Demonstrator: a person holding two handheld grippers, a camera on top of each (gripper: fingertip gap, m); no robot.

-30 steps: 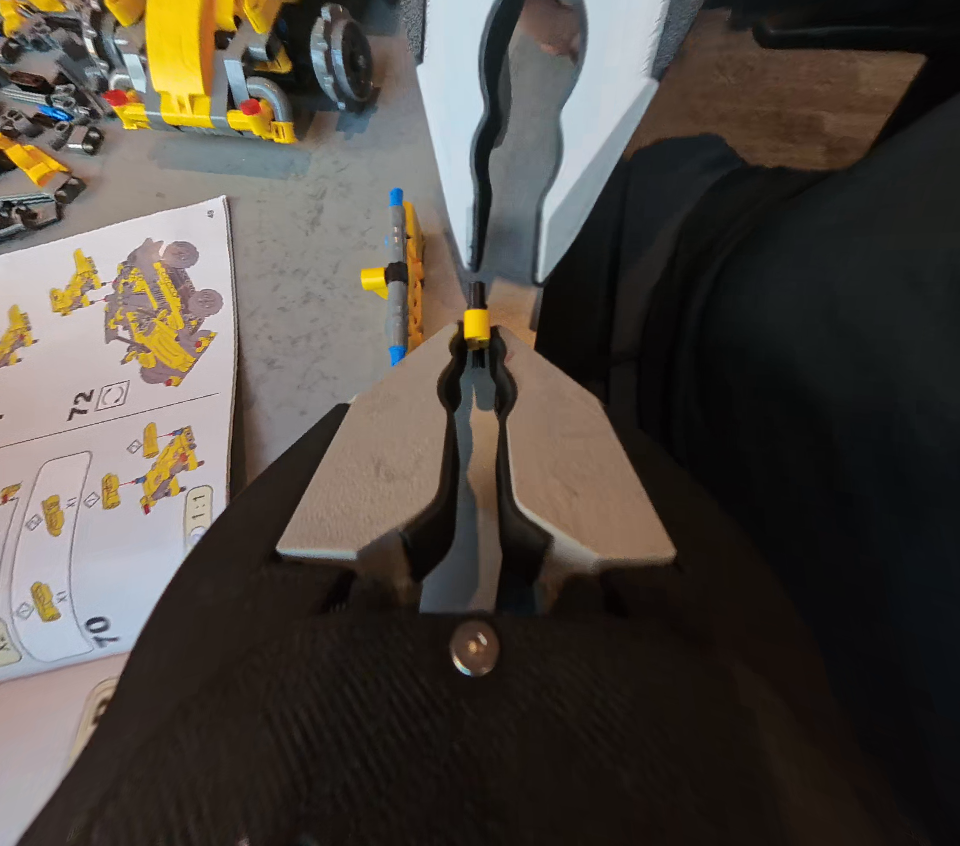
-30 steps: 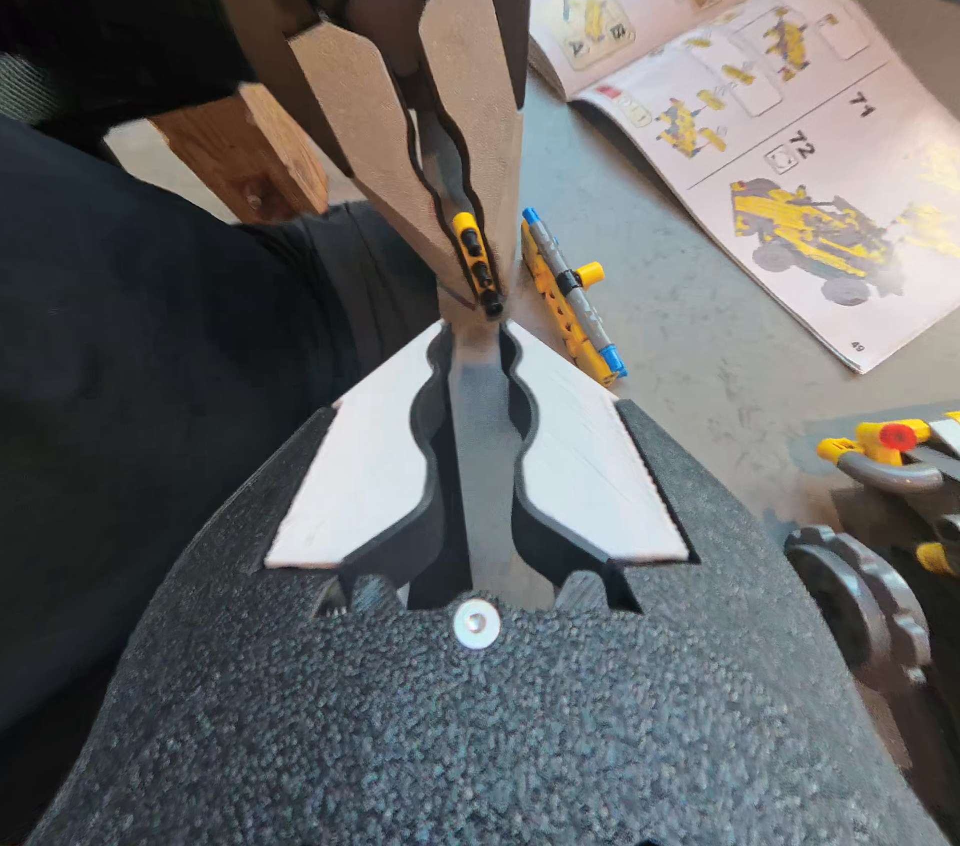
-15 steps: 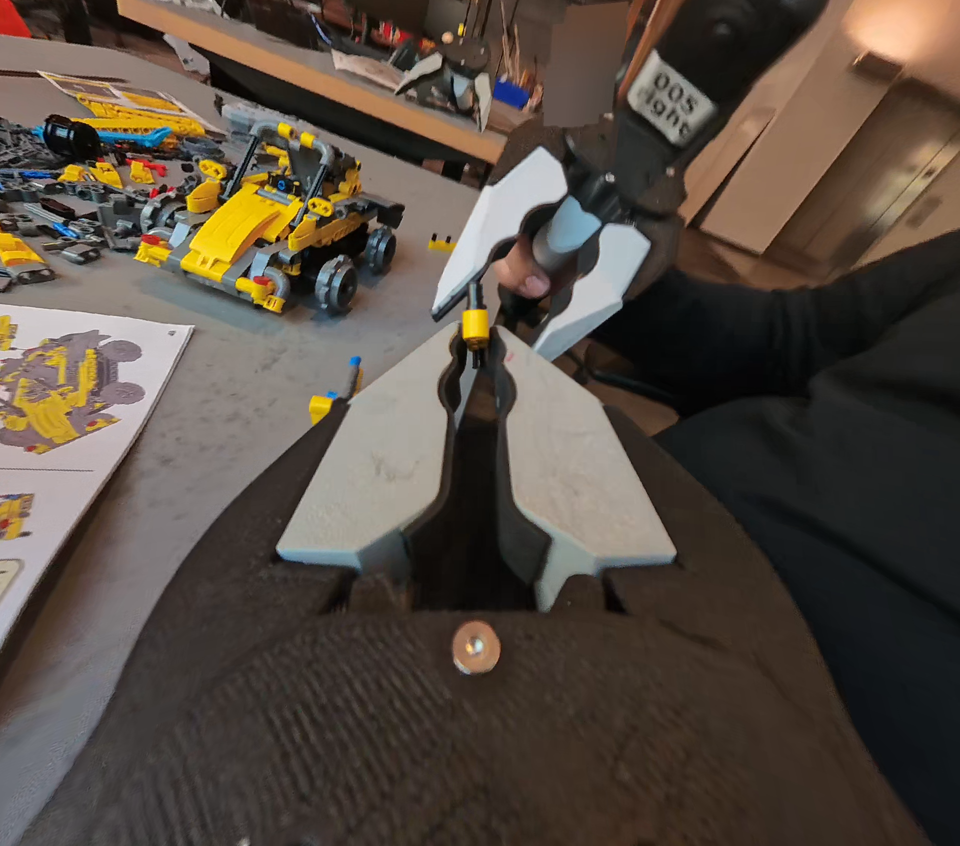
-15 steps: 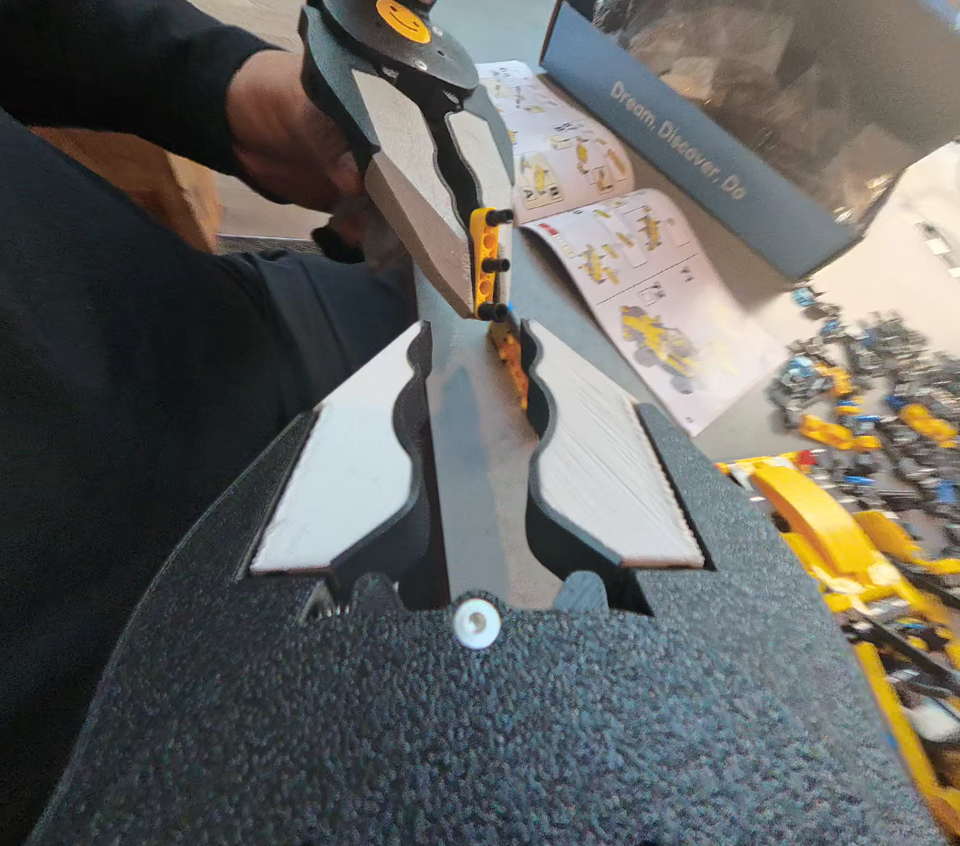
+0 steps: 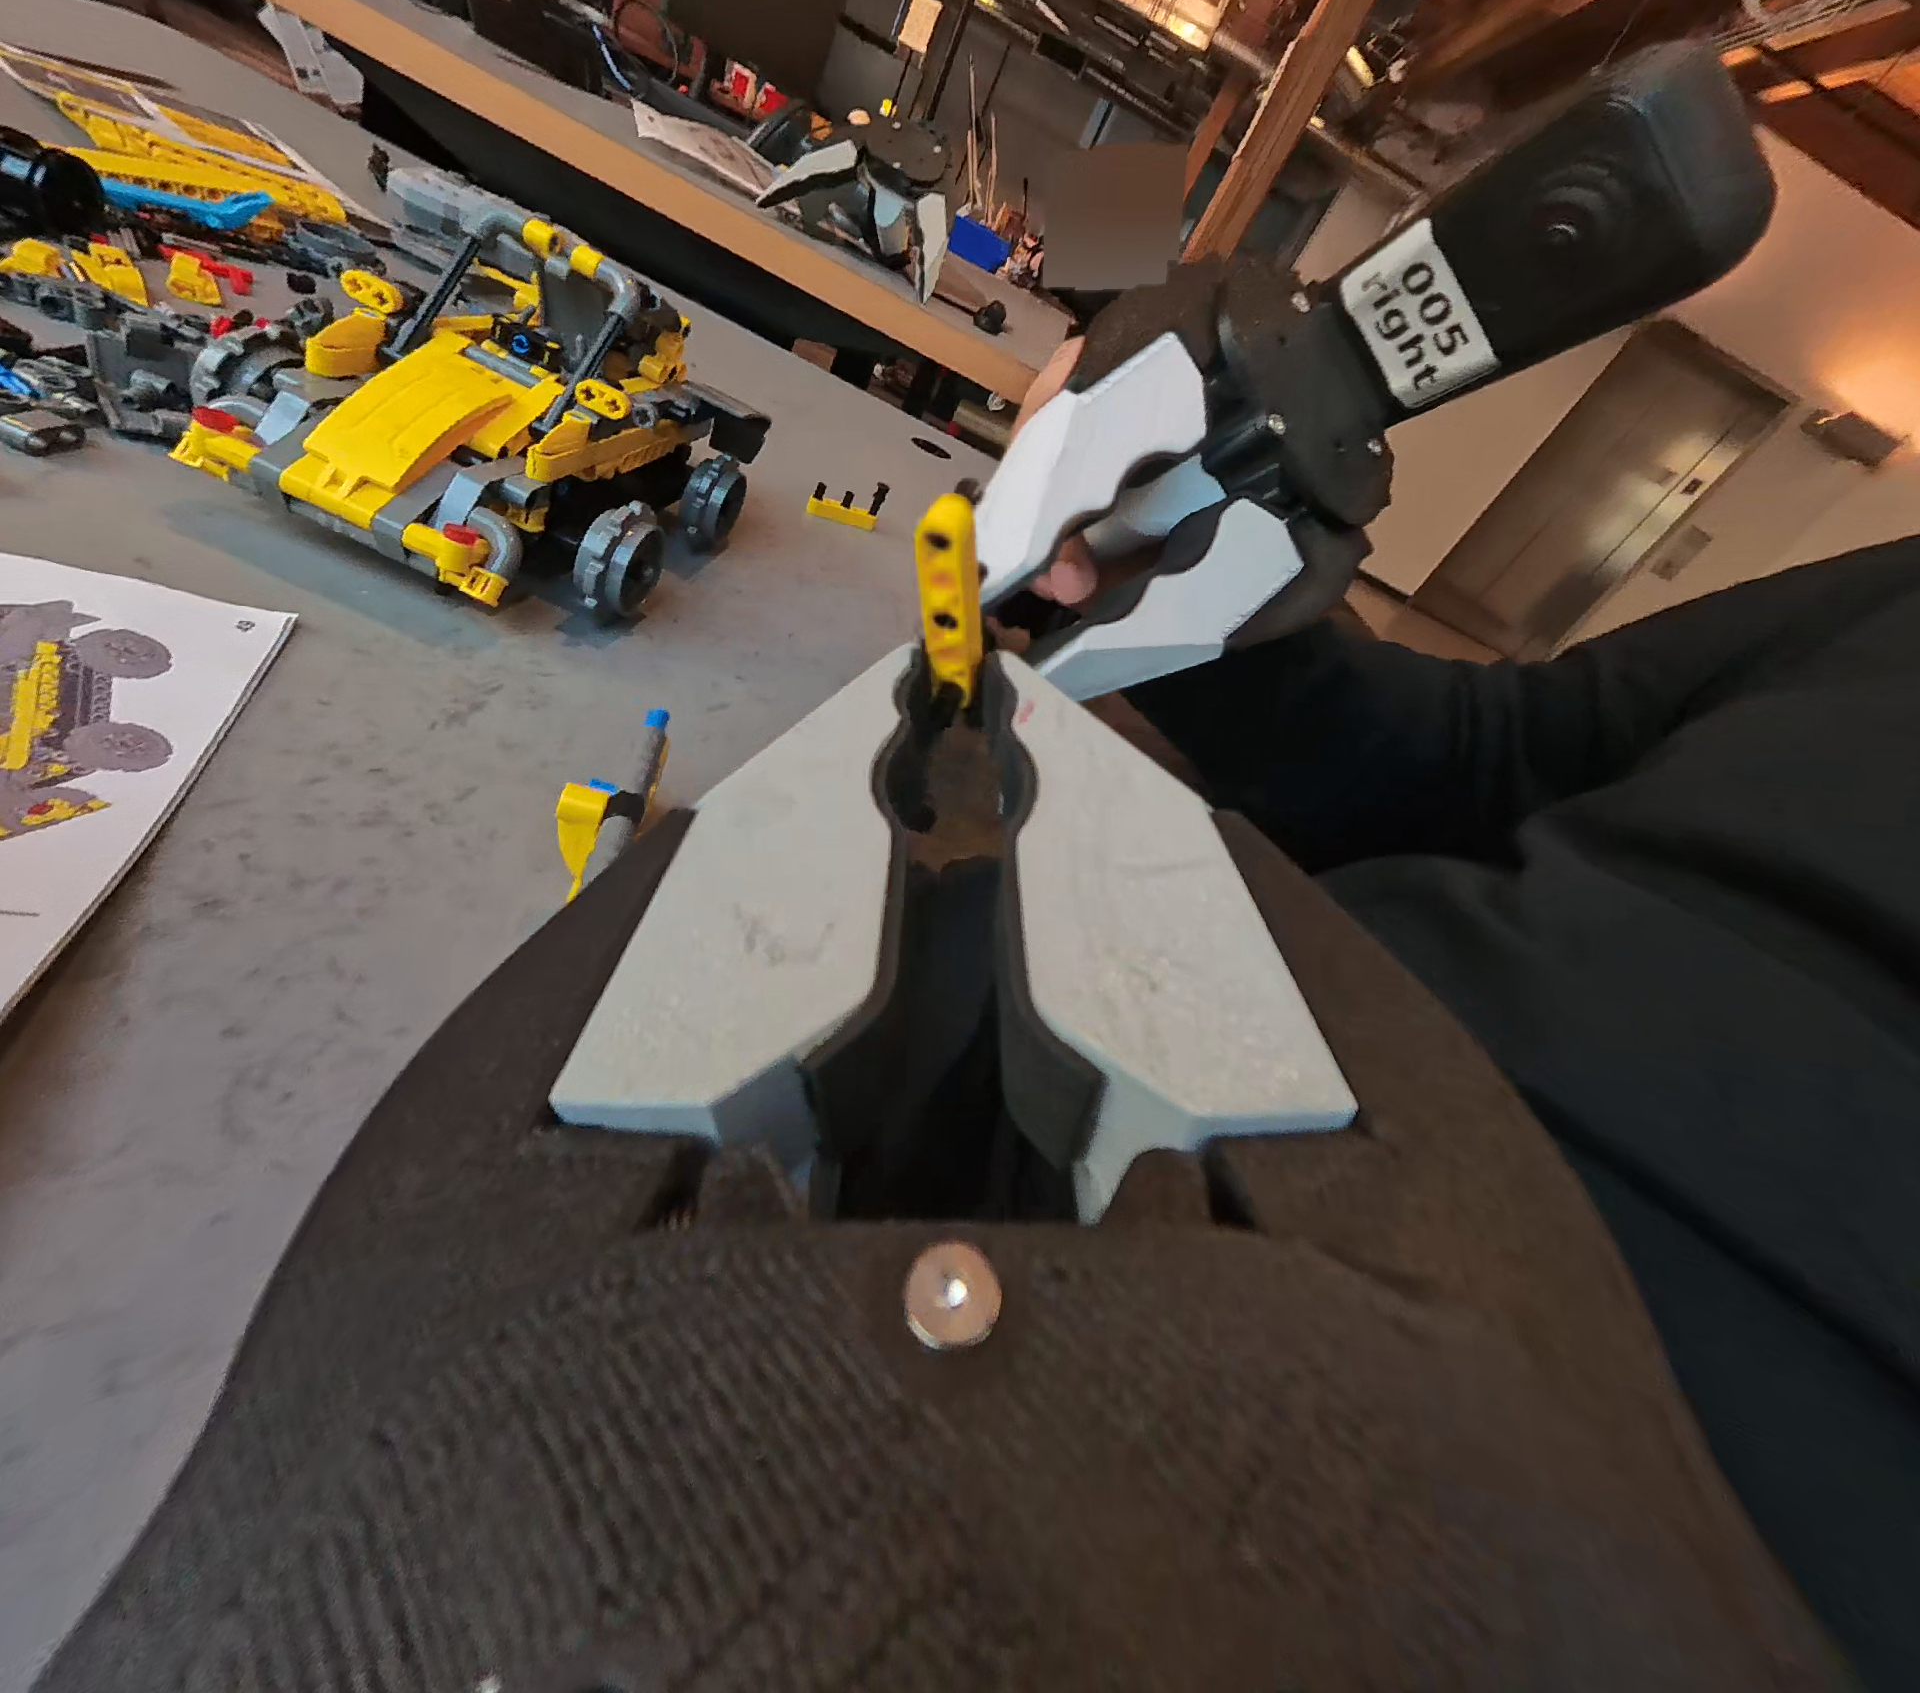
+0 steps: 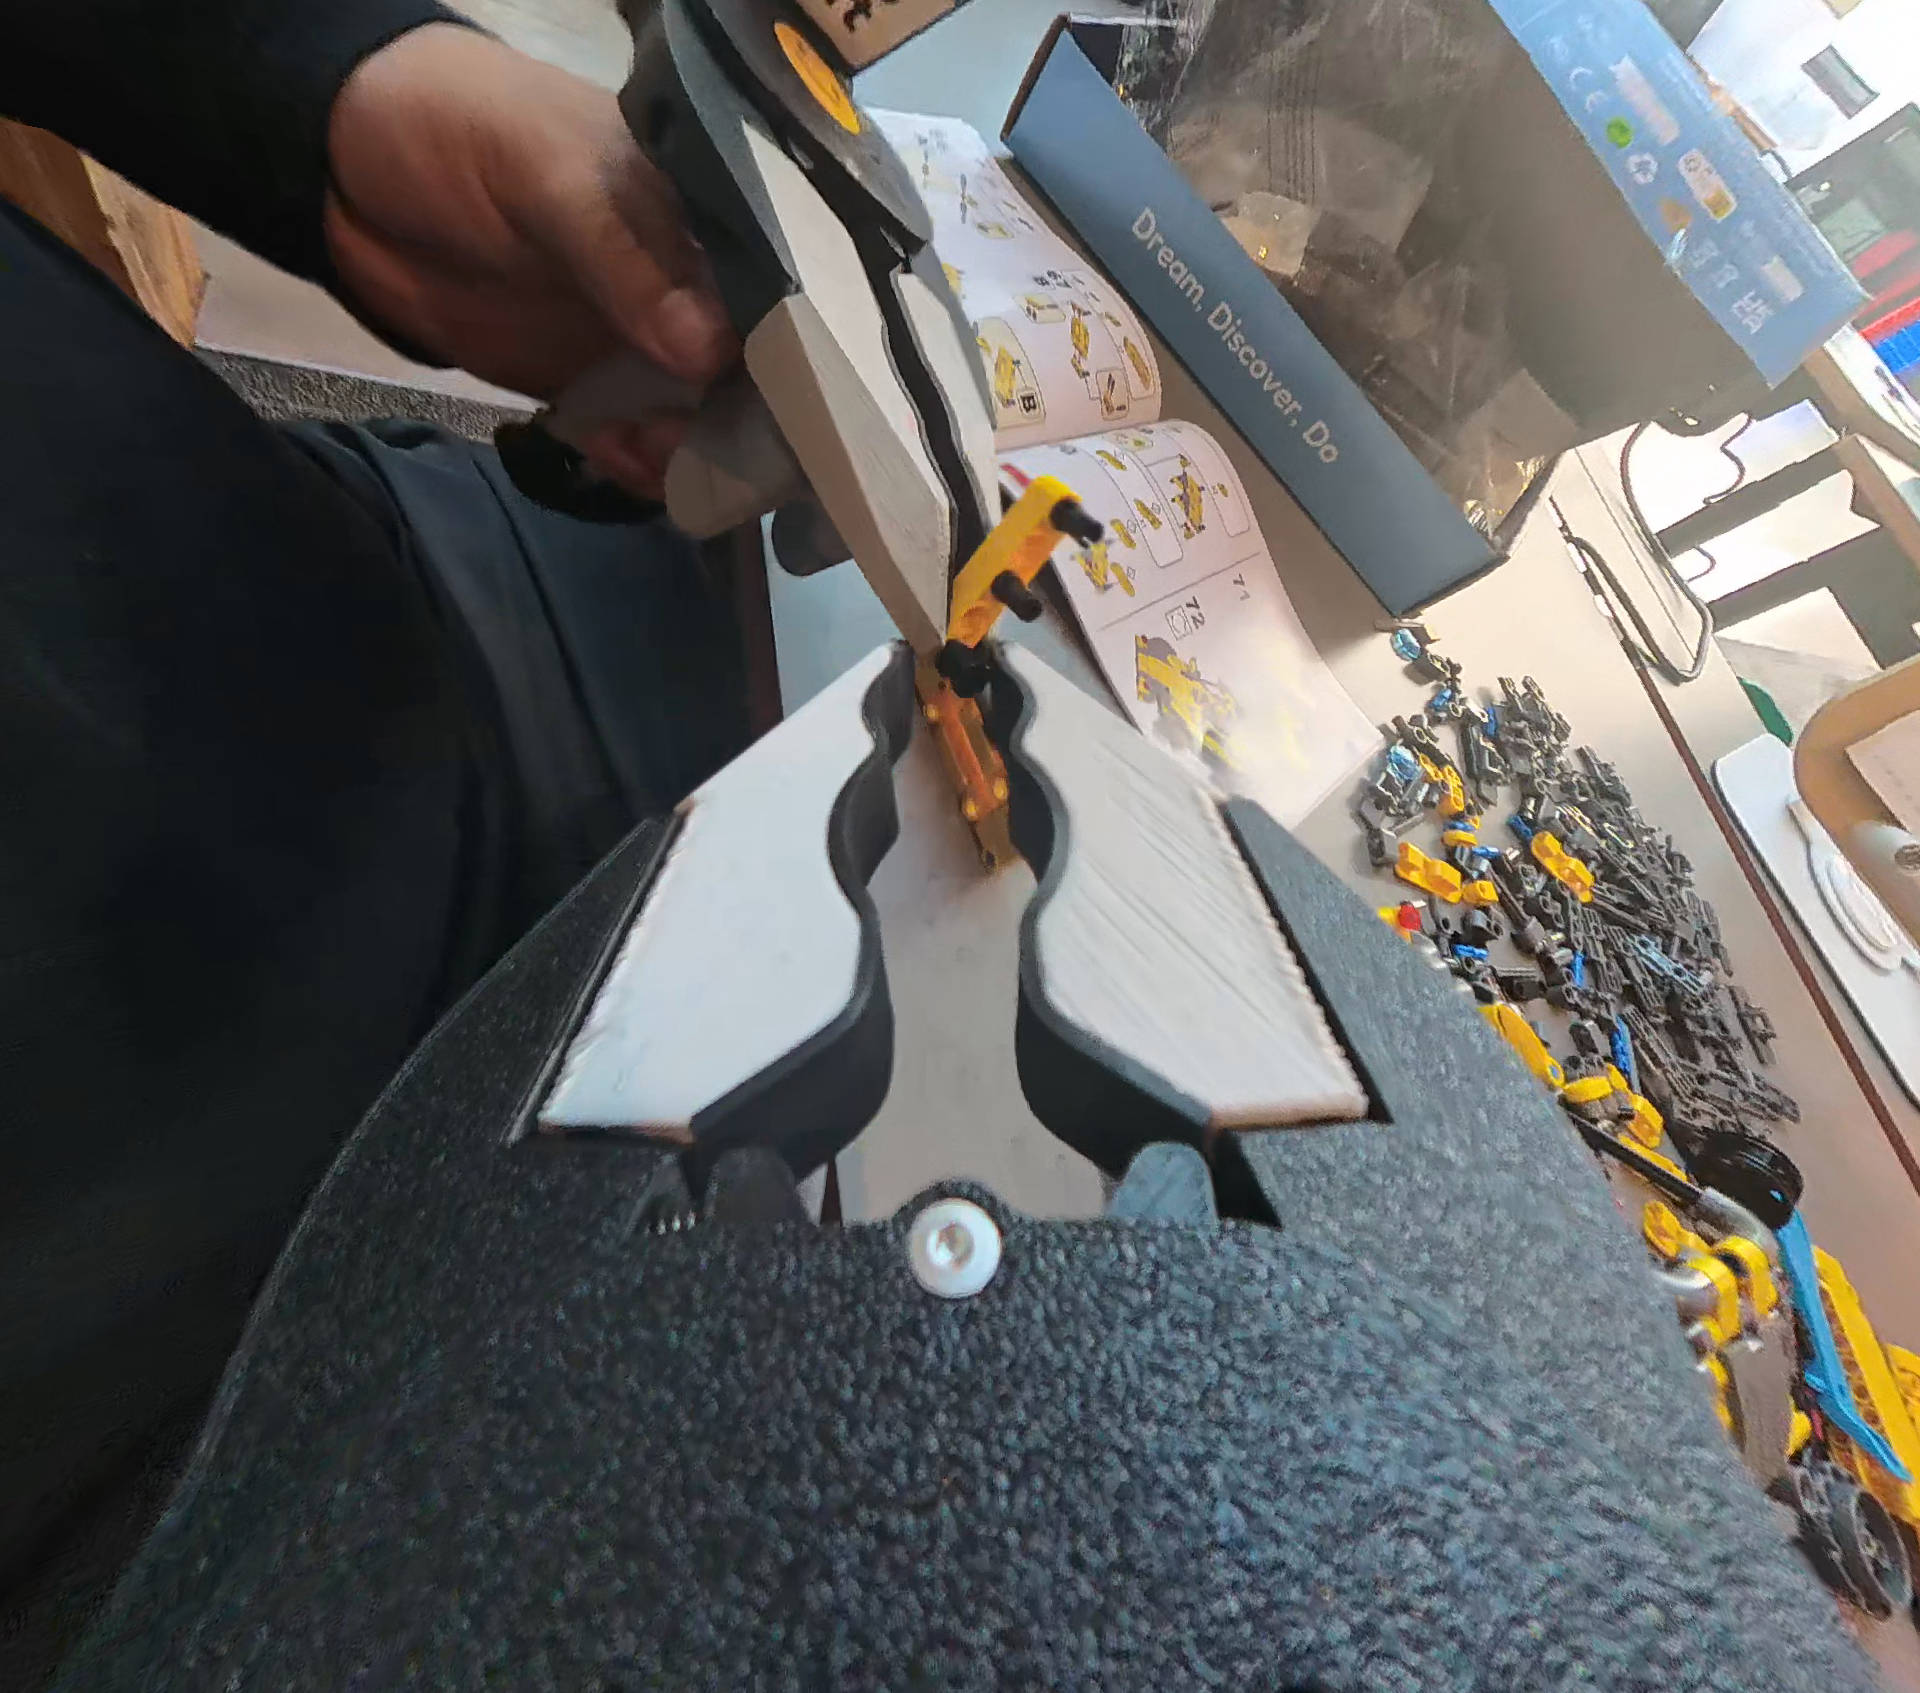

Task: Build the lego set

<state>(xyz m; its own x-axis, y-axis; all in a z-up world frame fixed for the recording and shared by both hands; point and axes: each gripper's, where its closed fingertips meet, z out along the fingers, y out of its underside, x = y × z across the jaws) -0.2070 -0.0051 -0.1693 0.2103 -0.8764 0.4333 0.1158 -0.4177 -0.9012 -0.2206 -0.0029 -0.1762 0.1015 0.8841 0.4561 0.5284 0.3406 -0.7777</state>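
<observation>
2 grippers meet near frame centre. The left gripper (image 5: 948, 687) pinches a short yellow beam (image 5: 948, 594) by its lower end, so most of it stands upright and free. In the right wrist view, 3 black pins (image 6: 1013, 594) jut from the beam's side. The right gripper (image 6: 951, 661), fingers spread, has its tips around the lowest pin; contact is unclear. Left on the grey table (image 5: 343, 812) sit a yellow model car (image 5: 468, 438) and an open instruction booklet (image 5: 94, 708).

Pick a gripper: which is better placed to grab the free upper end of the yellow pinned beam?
Right. The right gripper is open and empty, with its tips right beside the yellow beam. The left gripper is shut on the beam's lower end, so it cannot regrasp.
</observation>
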